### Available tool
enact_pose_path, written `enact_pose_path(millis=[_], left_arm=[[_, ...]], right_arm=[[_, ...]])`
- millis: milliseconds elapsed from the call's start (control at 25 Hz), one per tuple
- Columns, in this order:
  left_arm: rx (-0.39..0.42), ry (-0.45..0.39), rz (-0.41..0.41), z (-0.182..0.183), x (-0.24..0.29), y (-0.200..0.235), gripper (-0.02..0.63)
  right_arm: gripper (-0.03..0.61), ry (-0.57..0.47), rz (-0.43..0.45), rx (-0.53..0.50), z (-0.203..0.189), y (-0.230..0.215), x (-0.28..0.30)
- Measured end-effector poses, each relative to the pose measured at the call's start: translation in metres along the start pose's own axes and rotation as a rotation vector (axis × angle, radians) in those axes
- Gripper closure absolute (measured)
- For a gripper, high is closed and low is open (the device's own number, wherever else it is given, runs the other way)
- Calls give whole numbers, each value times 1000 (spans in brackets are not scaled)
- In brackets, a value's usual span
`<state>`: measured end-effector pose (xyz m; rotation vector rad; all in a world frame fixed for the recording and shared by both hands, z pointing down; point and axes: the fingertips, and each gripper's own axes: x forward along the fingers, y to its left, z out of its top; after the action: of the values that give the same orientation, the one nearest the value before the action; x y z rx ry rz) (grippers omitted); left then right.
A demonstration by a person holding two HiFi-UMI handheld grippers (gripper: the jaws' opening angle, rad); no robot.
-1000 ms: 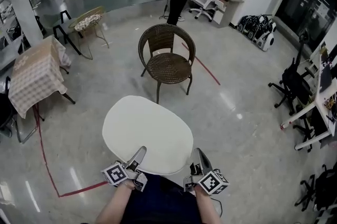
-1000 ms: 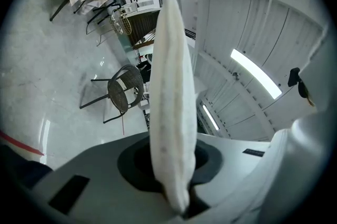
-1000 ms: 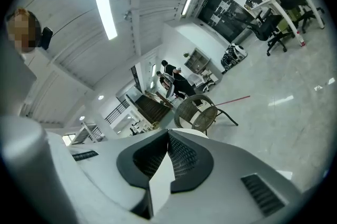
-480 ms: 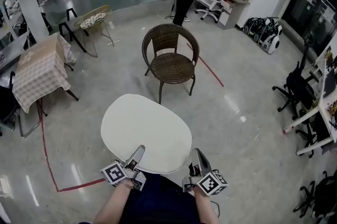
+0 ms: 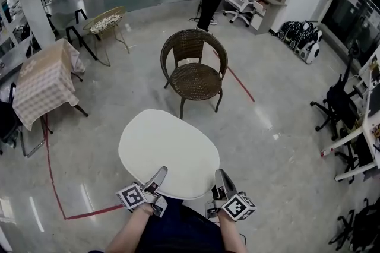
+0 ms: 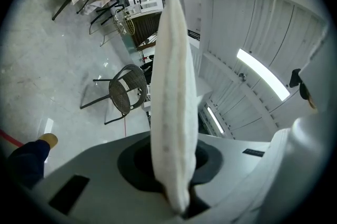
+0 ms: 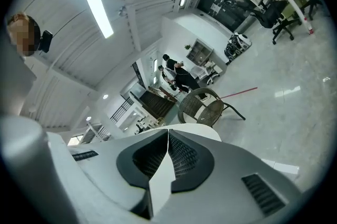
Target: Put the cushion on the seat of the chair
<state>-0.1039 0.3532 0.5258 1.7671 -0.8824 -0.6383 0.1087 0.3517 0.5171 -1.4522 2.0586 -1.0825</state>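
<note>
The task is about half done, in my judgement. In the head view the left gripper (image 5: 158,176) pinches the near edge of the white cushion (image 5: 168,151) at about 7 o'clock of it; in the left gripper view the thick padded edge stands between its jaws, which press on it. The right gripper (image 5: 219,178) pinches the same near edge at about 5 o'clock, and in the right gripper view its jaws are closed on a thin, squeezed part of the edge. The cushion is held in the air over the floor, apart from the wicker chair (image 5: 194,59), which stands at 12 o'clock from it. The seat (image 5: 196,81) is bare. What is left: bring the cushion forward, lower it on the seat and let it go.

The cushion lies nearly flat, broad face up. Its far edge points to the chair at 12 o'clock. It is an oval, and its long axis seems to run from about 10 o'clock to 4 o'clock.
</note>
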Motion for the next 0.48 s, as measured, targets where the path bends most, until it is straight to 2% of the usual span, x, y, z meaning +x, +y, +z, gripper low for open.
enact_pose_path(millis=[160, 480], left_arm=[[-18, 9, 23, 11, 25, 15, 537], [-41, 4, 11, 49, 80, 28, 537]], right_arm=[[589, 7, -11, 8, 10, -9, 26], [589, 15, -23, 19, 38, -19, 87]])
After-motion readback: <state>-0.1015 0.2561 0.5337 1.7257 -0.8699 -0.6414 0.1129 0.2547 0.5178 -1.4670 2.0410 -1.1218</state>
